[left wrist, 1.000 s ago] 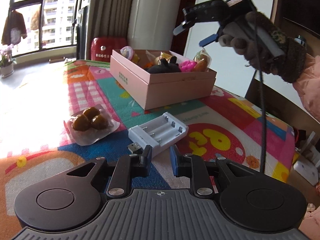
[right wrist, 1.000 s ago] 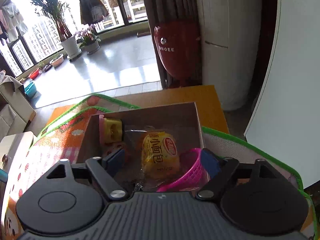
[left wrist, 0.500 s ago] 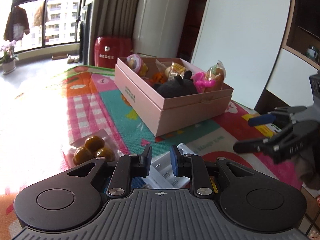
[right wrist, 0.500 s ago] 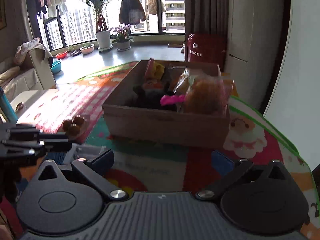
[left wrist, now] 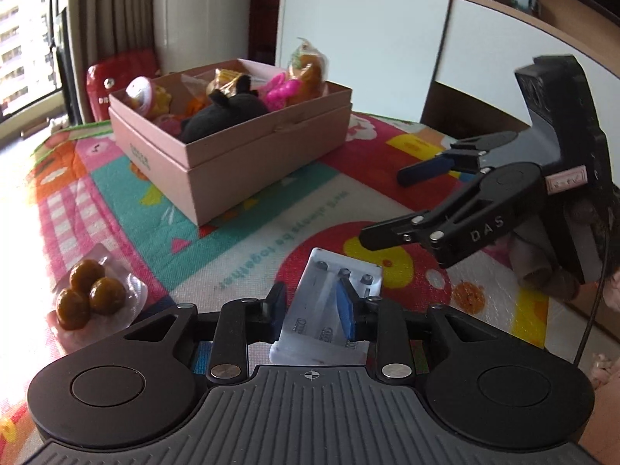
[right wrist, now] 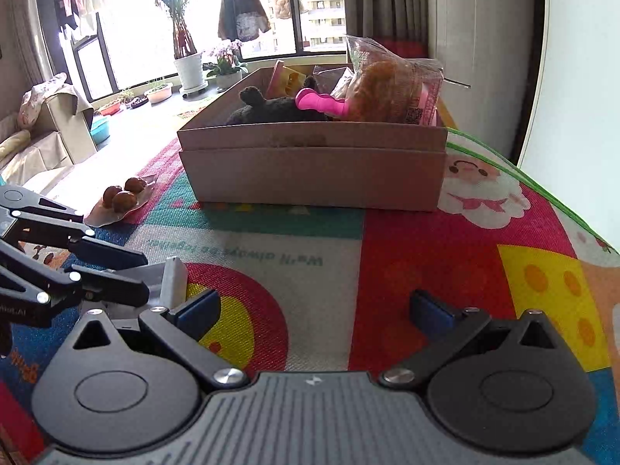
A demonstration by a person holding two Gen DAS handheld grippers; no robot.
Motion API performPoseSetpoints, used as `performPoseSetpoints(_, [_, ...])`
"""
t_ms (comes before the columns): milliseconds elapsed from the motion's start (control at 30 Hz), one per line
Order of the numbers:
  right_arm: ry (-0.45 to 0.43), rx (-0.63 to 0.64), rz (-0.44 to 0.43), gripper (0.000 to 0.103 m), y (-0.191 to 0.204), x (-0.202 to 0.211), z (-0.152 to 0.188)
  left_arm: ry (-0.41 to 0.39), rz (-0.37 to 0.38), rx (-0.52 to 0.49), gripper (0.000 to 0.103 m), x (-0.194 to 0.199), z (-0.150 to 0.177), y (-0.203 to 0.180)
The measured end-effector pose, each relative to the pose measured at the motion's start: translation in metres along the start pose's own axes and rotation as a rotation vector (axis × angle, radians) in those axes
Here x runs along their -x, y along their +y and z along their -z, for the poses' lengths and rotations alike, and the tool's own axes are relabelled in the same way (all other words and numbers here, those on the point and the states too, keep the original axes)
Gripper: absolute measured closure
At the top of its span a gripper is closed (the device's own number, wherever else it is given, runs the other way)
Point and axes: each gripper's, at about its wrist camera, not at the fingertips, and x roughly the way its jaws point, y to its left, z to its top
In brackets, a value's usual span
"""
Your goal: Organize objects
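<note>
**Left wrist view: charger now between the fingers, box still to be reached**

Left wrist view. The left gripper (left wrist: 312, 310) had closed in on the white battery charger (left wrist: 333, 310); a second earlier the charger lay flat on the play mat (left wrist: 248, 255) ahead of the fingers, and now it stood tilted up between them. The blue pads sat against or very near its sides; whether the grip was firm I could not tell, but I judged it held. Likely next step: carry it to the pink box (left wrist: 232, 147), well apart up the mat and already crowded with a black plush toy (left wrist: 224, 110), a pink plastic toy (left wrist: 285, 91) and wrapped snacks. The packet of brown balls (left wrist: 87, 298) lay loose on the mat to the left, still to be tidied. The right gripper (left wrist: 387, 205) had come down from above the box and hung low at the right, fingers spread, pointing toward the charger.

Right wrist view. The right gripper (right wrist: 316, 308) was wide apart and empty, level and low over the mat, facing the box (right wrist: 310, 166). The left gripper (right wrist: 145, 271) entered from the left edge, its fingers set on the charger (right wrist: 172, 281). The brown balls (right wrist: 122, 195) lay beyond it, near the box corner.
</note>
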Motion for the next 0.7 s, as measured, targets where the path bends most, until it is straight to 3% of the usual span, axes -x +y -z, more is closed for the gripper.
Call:
performPoseSetpoints(200, [0.001,-0.002,-0.002,0.0,0.0,-0.001,0.0,-0.006,0.068,-0.097,0.073,0.002,0.007,-0.02])
performPoseSetpoints(300, [0.008,0.018,0.017,0.0,0.004,-0.002,0.0,-0.005,0.097,-0.039,0.072,0.0,0.008,-0.012])
performPoseSetpoints(367, [0.013,0.03,0.021,0.0,0.006,-0.002,0.0,-0.002,0.11,0.013,0.066,-0.002,0.009,-0.005])
performPoseSetpoints(500, [0.016,-0.017,-0.115,0.0,-0.006,0.017,0.004,-0.005,0.111,0.087,0.067,-0.004,0.011,0.002])
performPoseSetpoints(567, [0.033,0.026,-0.166,0.0,-0.002,0.029,0.011,-0.006,0.088,0.101,0.068,-0.004,0.011,0.0])
performPoseSetpoints(700, [0.066,0.166,-0.13,0.0,0.018,0.036,0.025,-0.007,0.045,0.112,0.069,-0.002,0.011,-0.005])
